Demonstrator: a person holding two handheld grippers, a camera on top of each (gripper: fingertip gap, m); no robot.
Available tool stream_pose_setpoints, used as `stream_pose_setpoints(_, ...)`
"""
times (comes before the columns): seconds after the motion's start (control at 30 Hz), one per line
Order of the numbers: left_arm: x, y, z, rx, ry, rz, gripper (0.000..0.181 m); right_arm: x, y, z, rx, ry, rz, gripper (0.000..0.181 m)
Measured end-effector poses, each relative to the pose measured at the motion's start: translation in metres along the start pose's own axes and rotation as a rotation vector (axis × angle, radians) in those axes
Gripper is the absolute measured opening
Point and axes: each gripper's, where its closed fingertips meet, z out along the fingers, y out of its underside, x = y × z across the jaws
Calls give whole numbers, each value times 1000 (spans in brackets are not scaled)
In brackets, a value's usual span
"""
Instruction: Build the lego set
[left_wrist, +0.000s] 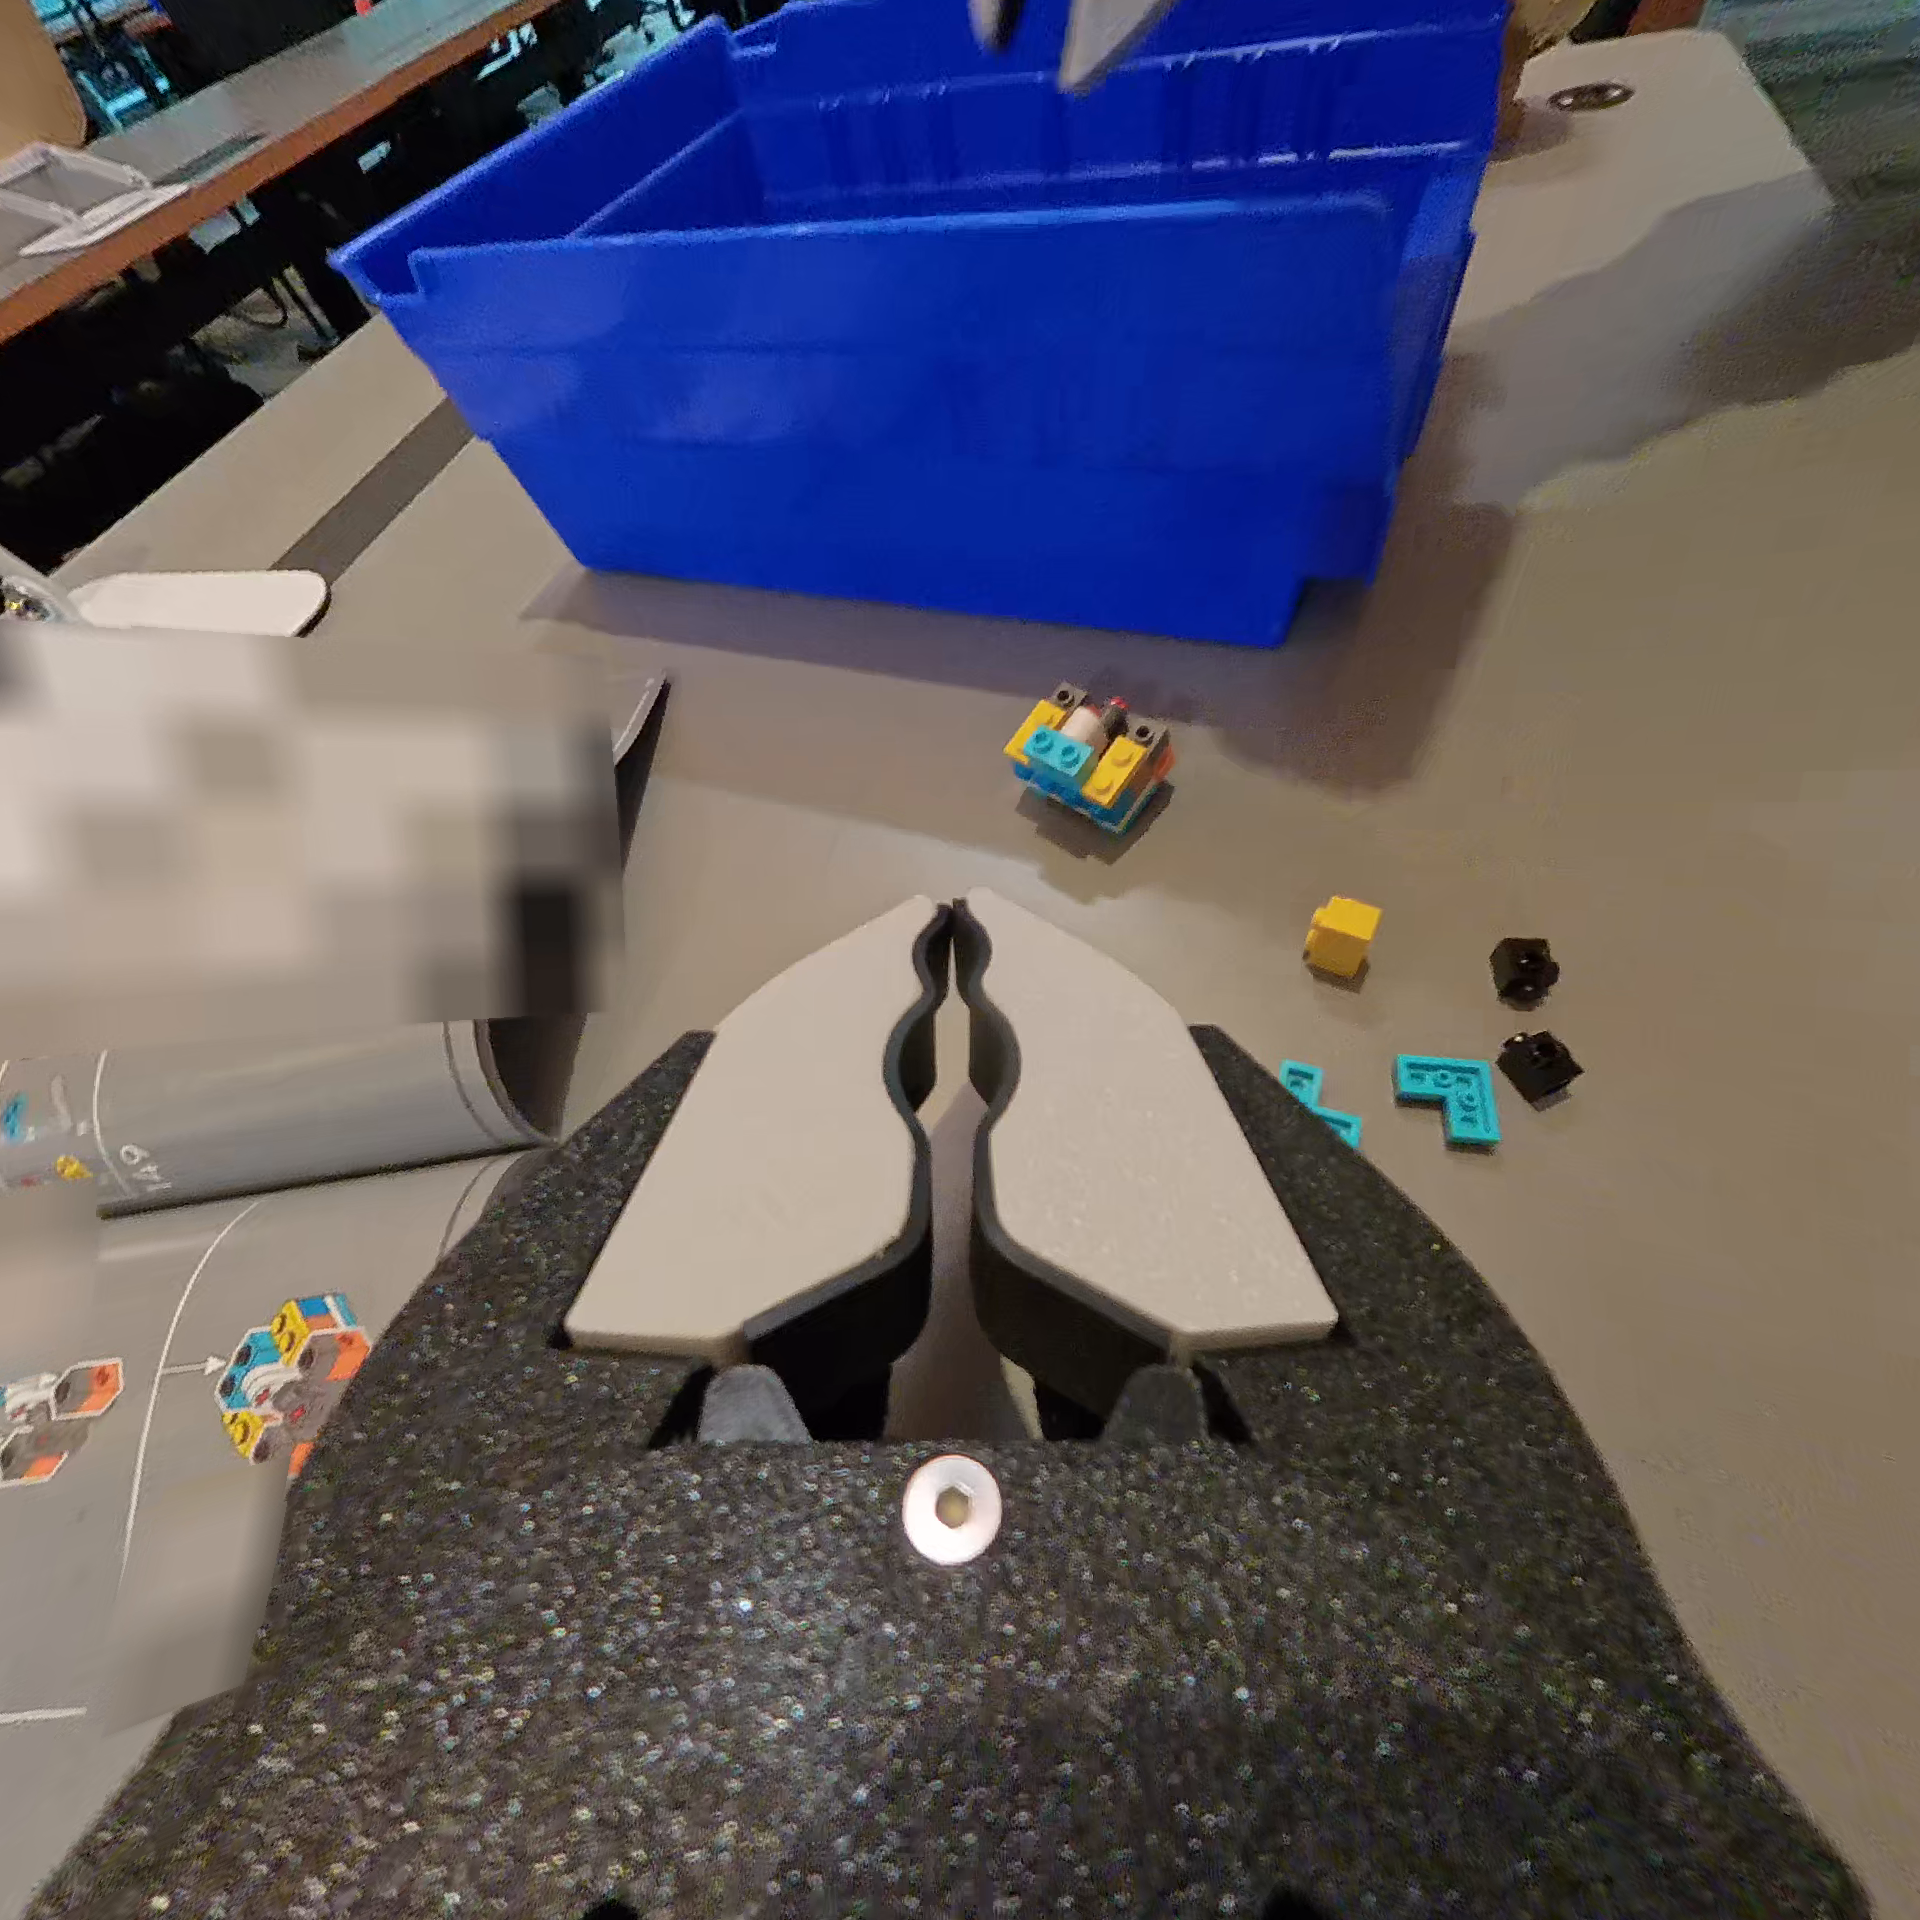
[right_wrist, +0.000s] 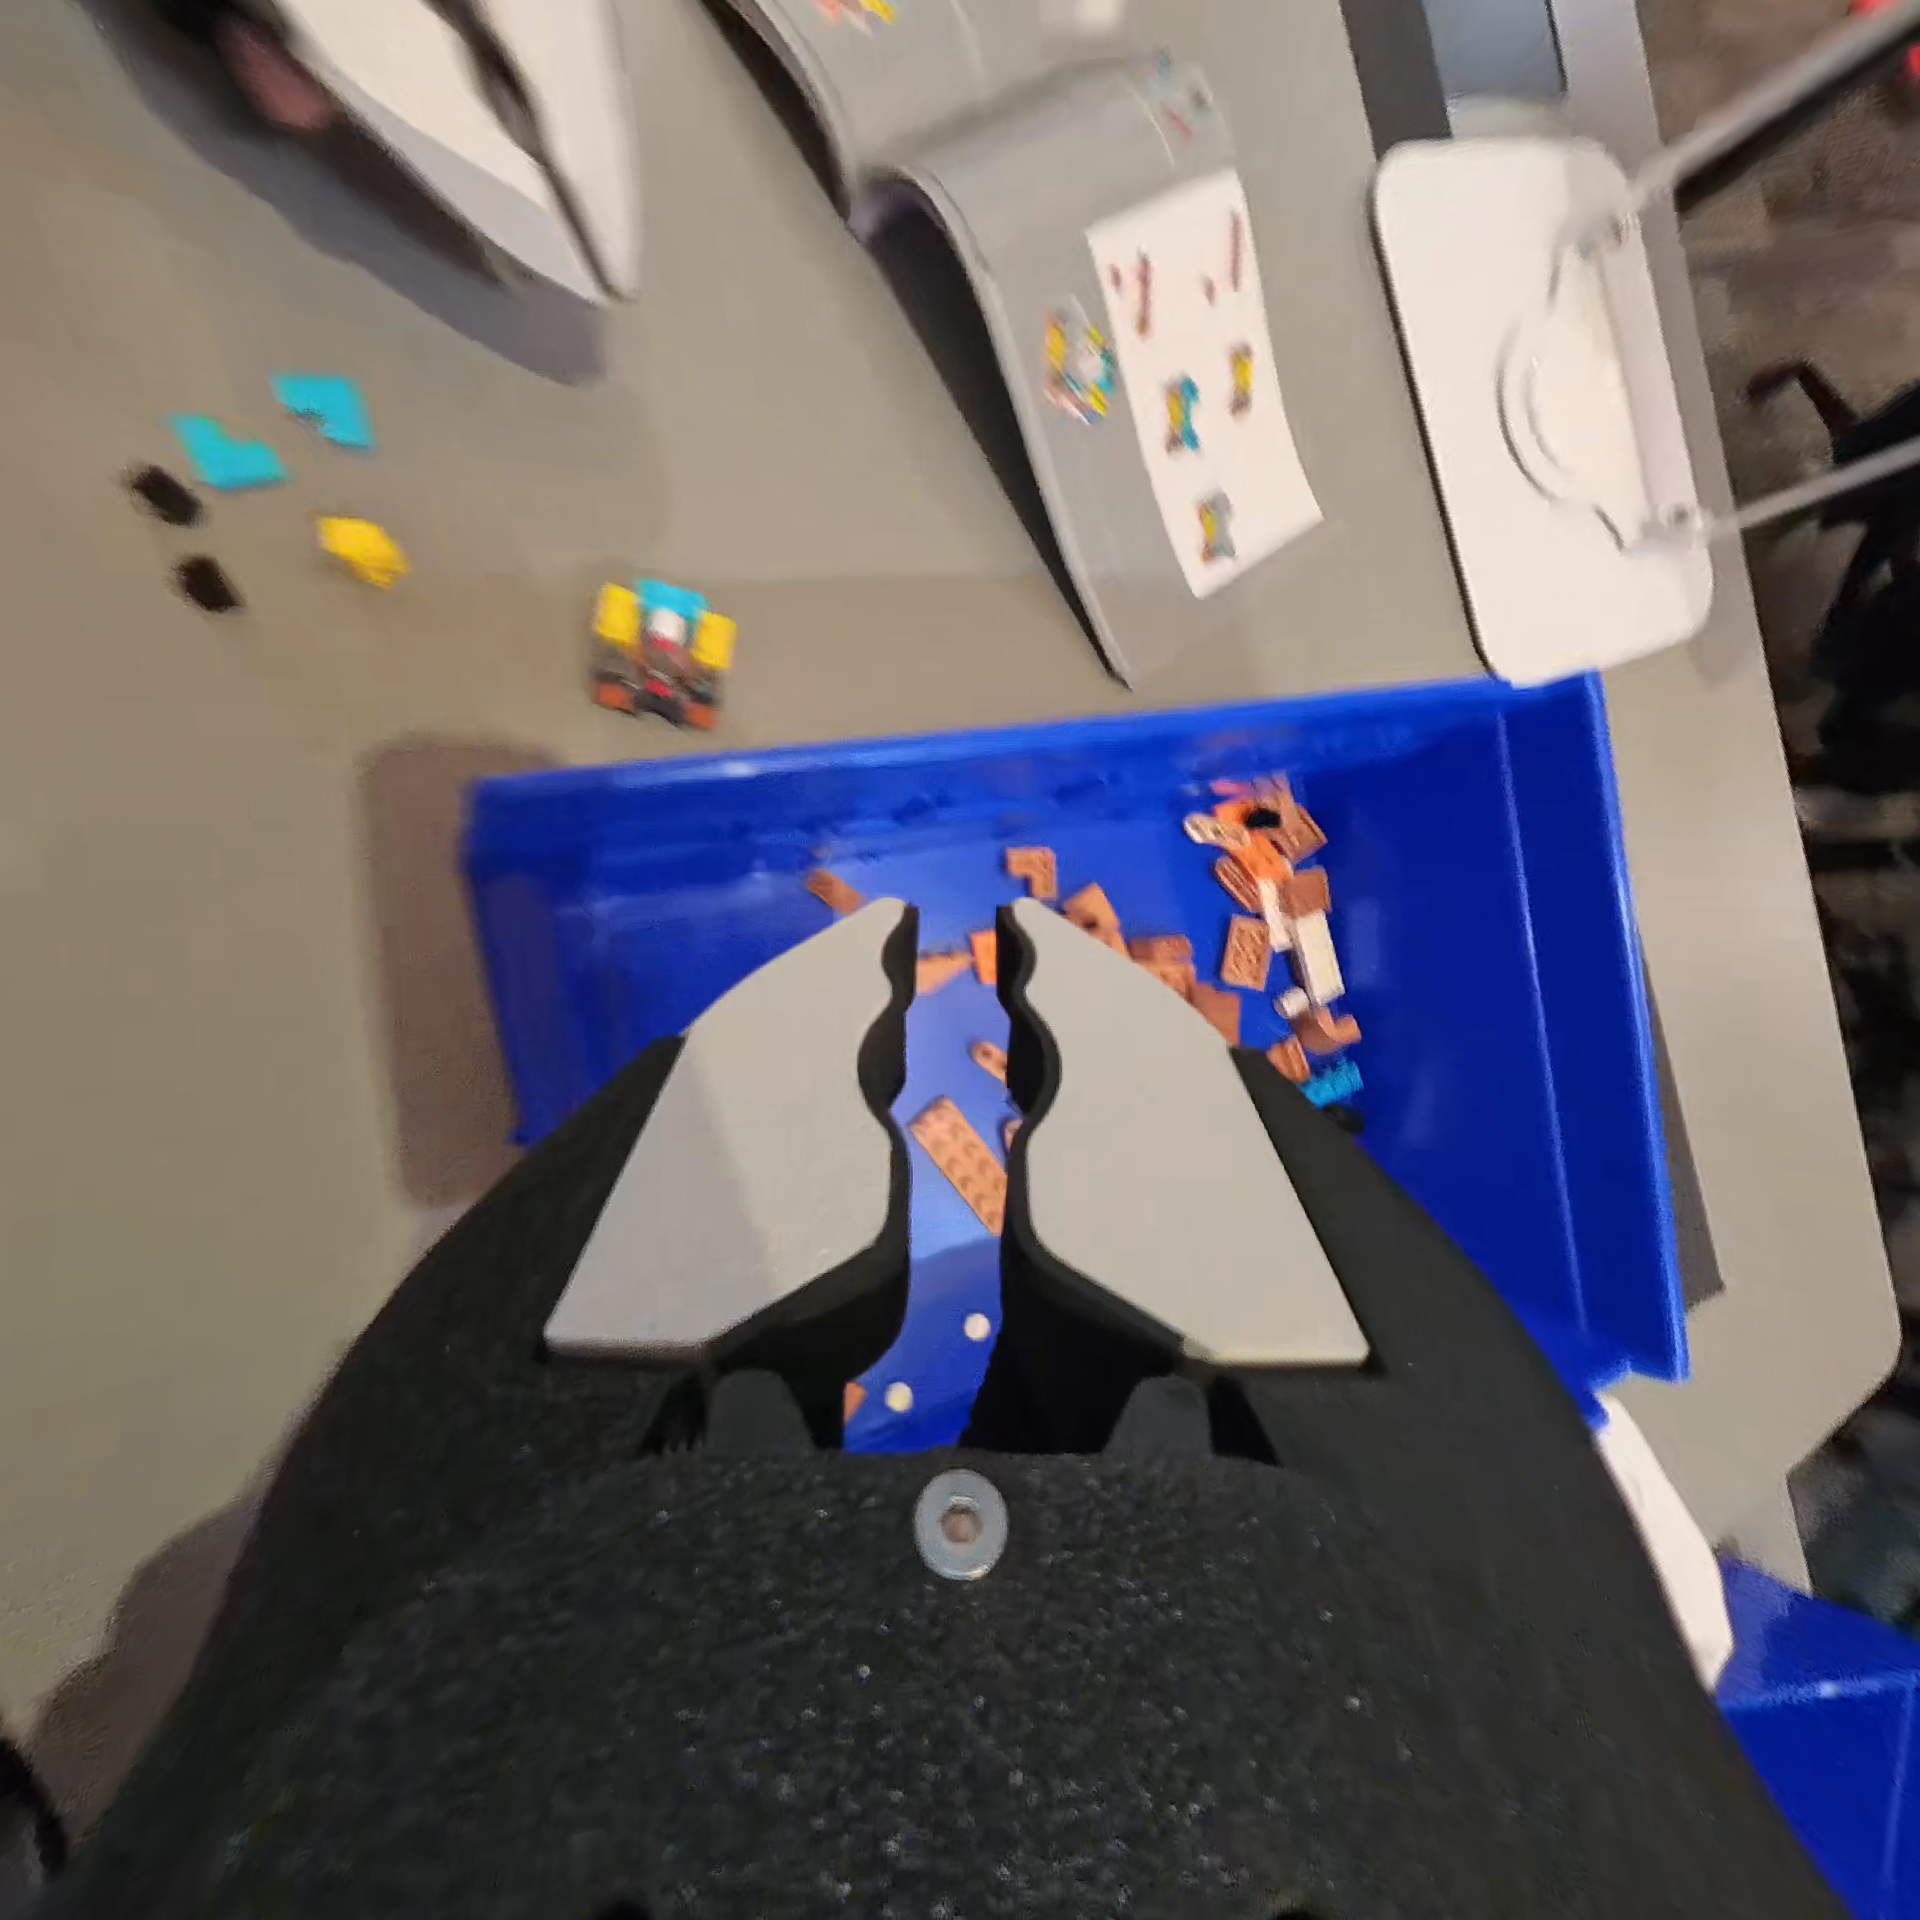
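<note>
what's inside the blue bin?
The blue bin holds loose orange-brown pieces, mostly plates, plus a white piece and a teal one. The right gripper, open above it, covers part of the floor.

An office-like workroom: long grey tables (left_wrist: 1558, 727), a brown-edged desk (left_wrist: 260, 135) behind, dark chairs underneath.

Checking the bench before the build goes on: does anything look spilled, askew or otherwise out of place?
Nothing stands out. The partial model sits upright on the table; one yellow, two black and two teal pieces lie loose beside it. The rest stay inside the blue bin. The instruction booklet curls, undamaged.
</note>
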Motion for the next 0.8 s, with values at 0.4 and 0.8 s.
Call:
stream_pose_setpoints(0.4,-4,-9,1,58,-40,5,0,51,30,52,23,114,165,5)
stream_pose_setpoints(0.8,-6,-9,0,64,-27,-22,0,58,30,35,46,174,152,5)
